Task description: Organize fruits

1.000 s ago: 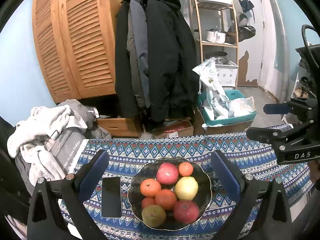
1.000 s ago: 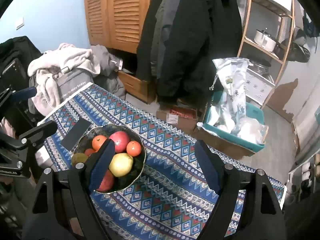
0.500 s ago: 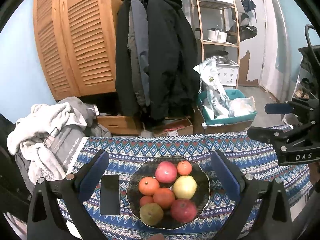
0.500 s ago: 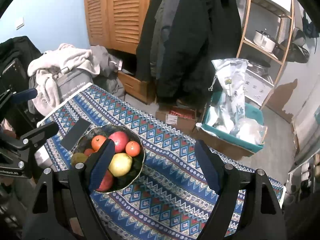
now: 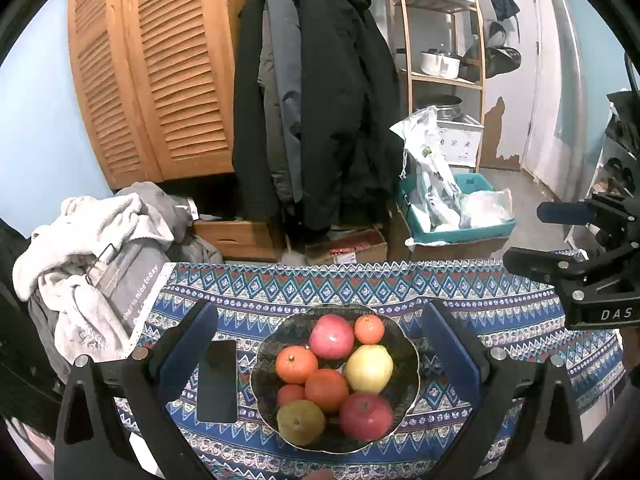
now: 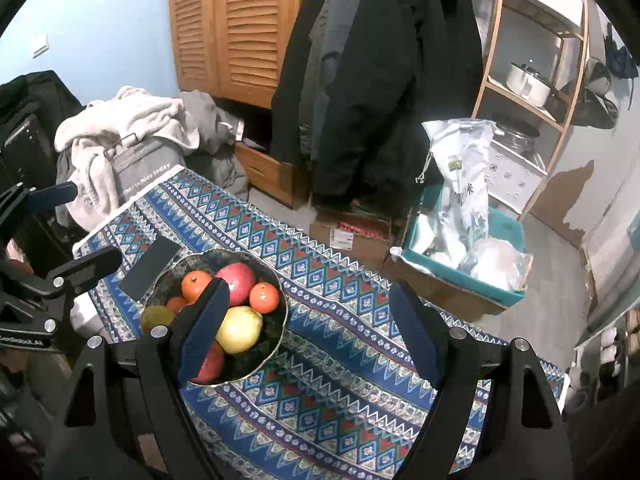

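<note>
Orange, red and yellow fruits [image 5: 332, 372] all sit heaped in the dark bowl [image 5: 408, 344] on the counter [image 6: 340, 400]; since a second ago nothing shifted. Both claws, left [image 5: 320, 340] and right [image 6: 308, 328], hover apart, empty.

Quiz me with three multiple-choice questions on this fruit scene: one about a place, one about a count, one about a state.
1. Where does the phone lie?
A. In the bowl
B. On the cloth, left of the bowl
C. On the shelf

2. How many red apples are in the bowl?
A. Two
B. Four
C. None

3. How is the left hand-held gripper?
A. Shut on an orange
B. Shut on the phone
C. Open, holding nothing

Answers:
1 B, the phone lies flat on the patterned cloth beside the bowl.
2 A, one red apple at the back and one at the front.
3 C, its jaws stand wide apart either side of the bowl.
</note>
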Tool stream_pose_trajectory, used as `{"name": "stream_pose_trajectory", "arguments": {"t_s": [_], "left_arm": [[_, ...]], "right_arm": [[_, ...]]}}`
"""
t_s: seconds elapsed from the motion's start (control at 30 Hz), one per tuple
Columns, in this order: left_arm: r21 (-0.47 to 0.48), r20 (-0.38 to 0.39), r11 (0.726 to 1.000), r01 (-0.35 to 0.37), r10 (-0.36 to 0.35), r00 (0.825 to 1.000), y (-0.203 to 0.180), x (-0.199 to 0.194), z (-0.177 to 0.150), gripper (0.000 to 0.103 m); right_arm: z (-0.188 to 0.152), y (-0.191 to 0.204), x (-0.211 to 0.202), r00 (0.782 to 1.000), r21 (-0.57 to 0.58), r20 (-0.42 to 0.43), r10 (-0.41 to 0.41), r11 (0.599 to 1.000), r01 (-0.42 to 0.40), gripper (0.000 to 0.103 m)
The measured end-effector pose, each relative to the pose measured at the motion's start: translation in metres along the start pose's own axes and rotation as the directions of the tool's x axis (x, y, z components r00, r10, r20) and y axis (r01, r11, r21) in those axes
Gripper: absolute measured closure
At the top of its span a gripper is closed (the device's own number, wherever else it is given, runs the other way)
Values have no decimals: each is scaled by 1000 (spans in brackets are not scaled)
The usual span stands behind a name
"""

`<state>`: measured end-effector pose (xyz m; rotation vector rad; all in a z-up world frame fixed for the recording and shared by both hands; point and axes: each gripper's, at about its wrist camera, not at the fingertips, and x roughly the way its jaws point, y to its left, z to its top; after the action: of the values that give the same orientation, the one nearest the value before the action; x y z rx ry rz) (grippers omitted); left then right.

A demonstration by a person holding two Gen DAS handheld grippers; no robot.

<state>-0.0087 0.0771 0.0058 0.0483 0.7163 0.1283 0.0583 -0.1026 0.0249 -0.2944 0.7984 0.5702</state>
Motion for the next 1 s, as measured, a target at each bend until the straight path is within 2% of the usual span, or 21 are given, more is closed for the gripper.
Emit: {"name": "stream_pose_trajectory", "arguments": {"t_s": [1.0], "left_arm": [[19, -28, 1000, -13, 14, 1000, -4, 7, -2, 0]], "right_arm": [[-1, -1, 1, 1000, -14, -11, 0, 1000, -1, 22]]}}
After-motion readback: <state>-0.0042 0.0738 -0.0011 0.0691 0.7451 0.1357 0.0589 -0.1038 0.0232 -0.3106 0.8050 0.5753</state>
